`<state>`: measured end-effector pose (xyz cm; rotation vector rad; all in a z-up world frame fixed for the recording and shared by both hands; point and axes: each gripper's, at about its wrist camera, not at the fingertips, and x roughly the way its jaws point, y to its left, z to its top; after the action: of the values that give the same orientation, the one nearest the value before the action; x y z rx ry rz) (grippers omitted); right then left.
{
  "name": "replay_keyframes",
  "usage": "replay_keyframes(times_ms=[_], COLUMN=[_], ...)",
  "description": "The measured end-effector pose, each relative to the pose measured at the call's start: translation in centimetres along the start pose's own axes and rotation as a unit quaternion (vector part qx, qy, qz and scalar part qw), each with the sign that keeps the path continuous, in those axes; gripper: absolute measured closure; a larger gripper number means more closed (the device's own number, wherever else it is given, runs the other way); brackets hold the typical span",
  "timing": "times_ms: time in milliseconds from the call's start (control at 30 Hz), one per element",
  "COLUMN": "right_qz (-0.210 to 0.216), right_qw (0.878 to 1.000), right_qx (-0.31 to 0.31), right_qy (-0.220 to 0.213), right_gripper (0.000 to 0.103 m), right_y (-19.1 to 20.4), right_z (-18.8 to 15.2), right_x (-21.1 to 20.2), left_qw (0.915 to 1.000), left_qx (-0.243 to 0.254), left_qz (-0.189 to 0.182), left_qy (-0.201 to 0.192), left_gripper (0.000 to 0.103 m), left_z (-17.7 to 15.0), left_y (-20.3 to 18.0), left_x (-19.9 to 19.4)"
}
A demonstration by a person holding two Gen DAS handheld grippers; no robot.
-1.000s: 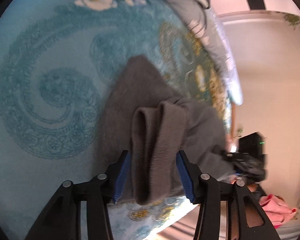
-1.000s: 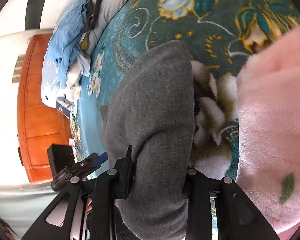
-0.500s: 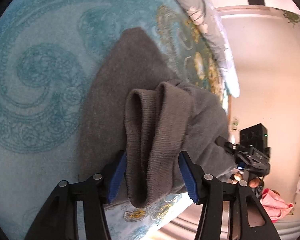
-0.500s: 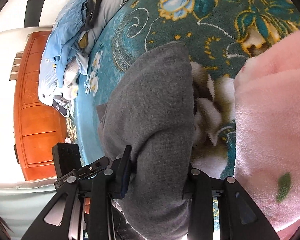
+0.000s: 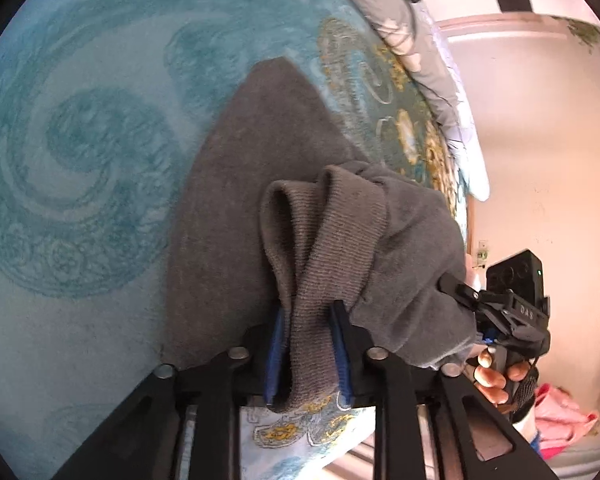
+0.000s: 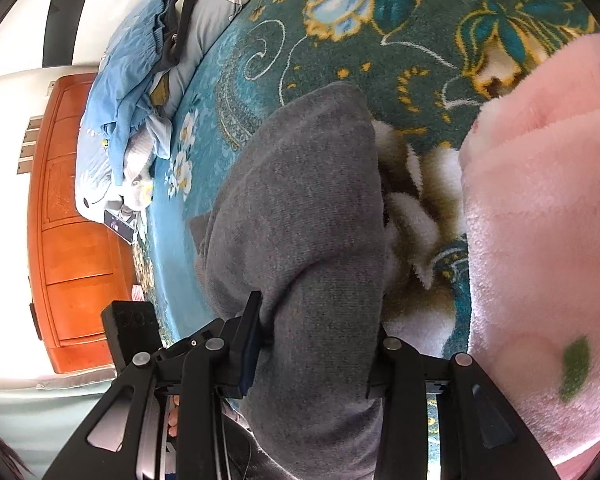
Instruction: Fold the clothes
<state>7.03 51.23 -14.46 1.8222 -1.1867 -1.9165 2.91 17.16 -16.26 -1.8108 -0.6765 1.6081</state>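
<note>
A grey knit garment [image 5: 240,200] lies on the teal patterned bed cover [image 5: 80,160], one end flat and pointing away. Its ribbed hem is bunched into folds. In the left wrist view my left gripper [image 5: 308,312] is closing its jaws, and the blue pads [image 5: 274,344] squeeze that ribbed fold. In the right wrist view another thick part of the grey garment [image 6: 308,200] runs between the fingers of my right gripper [image 6: 318,316] and fills the gap; the right pad is hidden by the cloth. A hand [image 5: 496,376] holds the right gripper's handle at the bed's edge.
A pink fleece blanket [image 6: 540,240] lies close on the right of the garment. Blue clothes [image 6: 132,80] and a grey quilt [image 5: 420,40] are heaped at the far end of the bed. An orange wooden cabinet [image 6: 72,220] stands beyond the bed. Pink cloth [image 5: 560,412] lies on the floor.
The left jaws have narrowed from wide apart to pinching the ribbed fold, and the left view slid slightly forward over the garment. The right gripper's hold looks the same.
</note>
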Motion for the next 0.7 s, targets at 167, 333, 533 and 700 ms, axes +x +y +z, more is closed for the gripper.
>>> replay_keyframes(times_ms=[167, 333, 533, 700], right_qz=[-0.001, 0.0, 0.004, 0.013], right_qw=[1.0, 1.0, 1.0, 1.0], right_qx=[0.006, 0.013, 0.005, -0.021], right_qy=[-0.004, -0.008, -0.013, -0.012], right_gripper=[0.062, 0.062, 0.06, 0.048], right_y=[-0.2, -0.2, 0.3, 1.4], right_z=[0.0, 0.0, -0.3, -0.8], right_x=[0.1, 0.0, -0.3, -0.3], left_qw=[1.0, 0.9997, 0.997, 0.994], left_qx=[-0.006, 0.019, 0.066, 0.068], left_qz=[0.002, 0.015, 0.017, 0.013], left_qy=[0.003, -0.005, -0.038, -0.085], left_gripper=[0.064, 0.079, 0.09, 0.09], left_z=[-0.1, -0.5, -0.1, 1.5], left_y=[0.1, -1.2, -3.6, -2.7], left_x=[0.7, 0.5, -2.3, -6.8])
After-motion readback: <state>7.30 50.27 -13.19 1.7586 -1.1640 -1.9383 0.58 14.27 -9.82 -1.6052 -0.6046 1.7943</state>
